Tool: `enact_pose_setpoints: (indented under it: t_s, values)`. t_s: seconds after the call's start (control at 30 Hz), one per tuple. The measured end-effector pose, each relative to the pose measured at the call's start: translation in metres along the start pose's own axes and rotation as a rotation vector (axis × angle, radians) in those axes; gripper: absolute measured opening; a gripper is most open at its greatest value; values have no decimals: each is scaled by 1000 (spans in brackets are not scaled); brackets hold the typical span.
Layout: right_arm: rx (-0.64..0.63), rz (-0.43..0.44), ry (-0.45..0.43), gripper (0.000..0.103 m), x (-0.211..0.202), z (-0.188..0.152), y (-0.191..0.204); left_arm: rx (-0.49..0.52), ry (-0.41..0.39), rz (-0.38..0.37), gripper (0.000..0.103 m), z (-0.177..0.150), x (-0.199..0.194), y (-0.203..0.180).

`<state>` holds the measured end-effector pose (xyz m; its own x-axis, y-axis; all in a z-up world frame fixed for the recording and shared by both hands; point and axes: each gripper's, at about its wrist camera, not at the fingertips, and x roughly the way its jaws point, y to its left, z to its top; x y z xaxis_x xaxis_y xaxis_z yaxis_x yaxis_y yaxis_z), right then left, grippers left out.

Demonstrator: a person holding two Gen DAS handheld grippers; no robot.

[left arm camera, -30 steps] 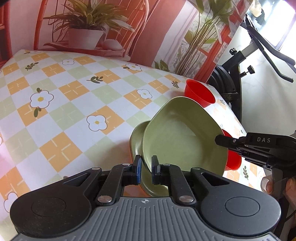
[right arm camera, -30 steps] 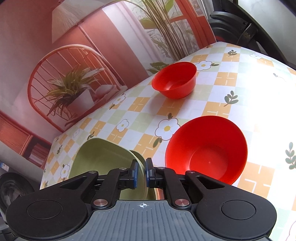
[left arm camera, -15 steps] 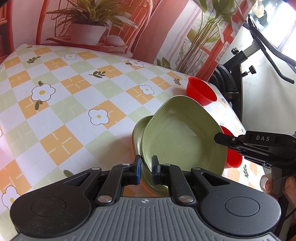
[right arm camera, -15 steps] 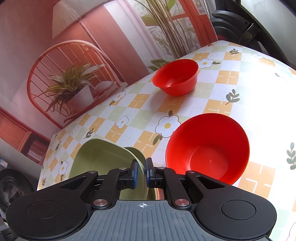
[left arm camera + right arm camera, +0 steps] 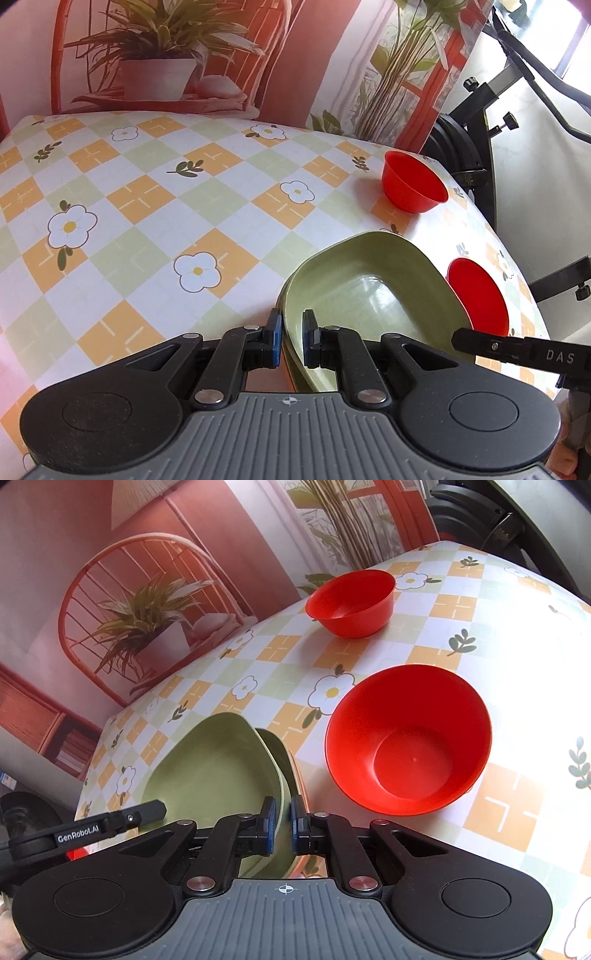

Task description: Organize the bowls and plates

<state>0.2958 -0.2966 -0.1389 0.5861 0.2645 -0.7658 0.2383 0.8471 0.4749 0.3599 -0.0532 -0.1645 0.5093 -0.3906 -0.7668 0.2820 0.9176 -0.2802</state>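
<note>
Two square green plates (image 5: 373,291) lie nested near the table's front edge, the upper plate (image 5: 210,775) slightly tilted over the lower plate (image 5: 277,747). My left gripper (image 5: 292,339) is shut on the upper plate's near rim. From the opposite side my right gripper (image 5: 280,825) is shut on the same stack's rim. Each gripper shows in the other's view: the right gripper (image 5: 517,350) and the left gripper (image 5: 110,823). A large red bowl (image 5: 410,738) stands just right of the plates, and a small red bowl (image 5: 351,602) stands farther back.
The checked floral tablecloth (image 5: 147,221) stretches bare to the left and back. A printed backdrop with a potted plant (image 5: 159,70) rises behind it. Black exercise equipment (image 5: 476,122) stands off the table's right edge. Both red bowls (image 5: 413,184) (image 5: 476,295) sit near that edge.
The upper green plate has come down and now nests closely over the lower one. Both grippers stay clamped on the rims, and the left view has tipped to show more table.
</note>
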Motion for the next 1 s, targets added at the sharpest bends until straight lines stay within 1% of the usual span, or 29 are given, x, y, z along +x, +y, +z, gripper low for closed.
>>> enact_pose_setpoints:
  t_s: [0.23,0.4,0.63,0.83,0.9,1.0]
  values:
    - [-25,-4,27,9,2,-10,6,36,0,22,12,10,14,-2]
    - [-21,-3,34,10,2,-15,5,67,6,38,12,11,19,-5]
    - [-47,-18,34,11,2,-14,9,59,0,38,12,9,22,-3]
    - [-49,-33,25,15,0,-13,8,60,4,45,12,9,24,-3]
    - [-37,-25,19,15,-2,-12,6,59,5,47,12,10,25,-3]
    - [-35,-37,2,17,-5,-9,4,54,6,48,12,9,25,-2]
